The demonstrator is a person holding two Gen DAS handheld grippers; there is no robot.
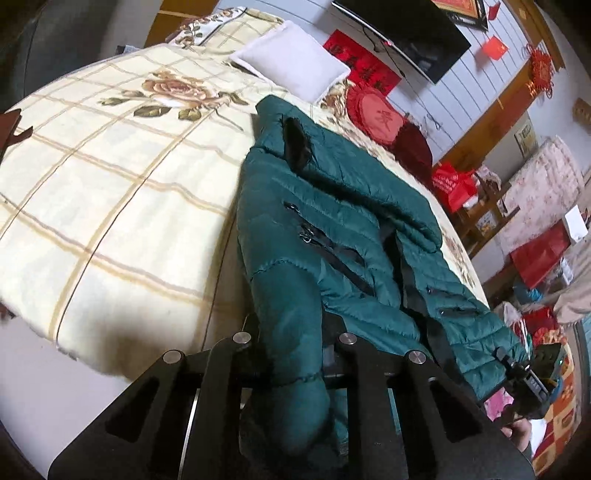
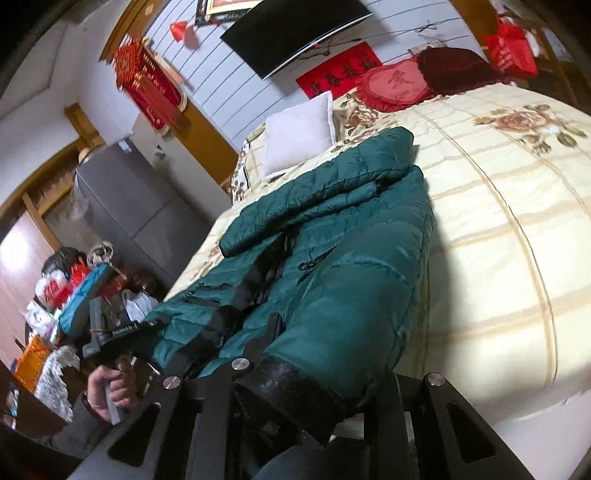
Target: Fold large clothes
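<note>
- Left gripper (image 1: 291, 354), at the bottom of its view, is clamped on a green jacket (image 1: 343, 221) sleeve.
- Right gripper (image 2: 295, 380) pinches the black cuff (image 2: 291, 387) of the other sleeve.
- Jacket lies spread on the bed (image 1: 110, 184), centre frame; gripping both sleeves likely prepares folding them inward.

We note a cream plaid bedspread (image 1: 110, 192) with a rose print filling the left of the left wrist view. A white pillow (image 1: 291, 70) lies at upper centre, a red round cushion (image 1: 376, 122) beside it. A dark television (image 2: 295, 33) hangs upper centre; a grey refrigerator (image 2: 140, 199) stands left.
</note>
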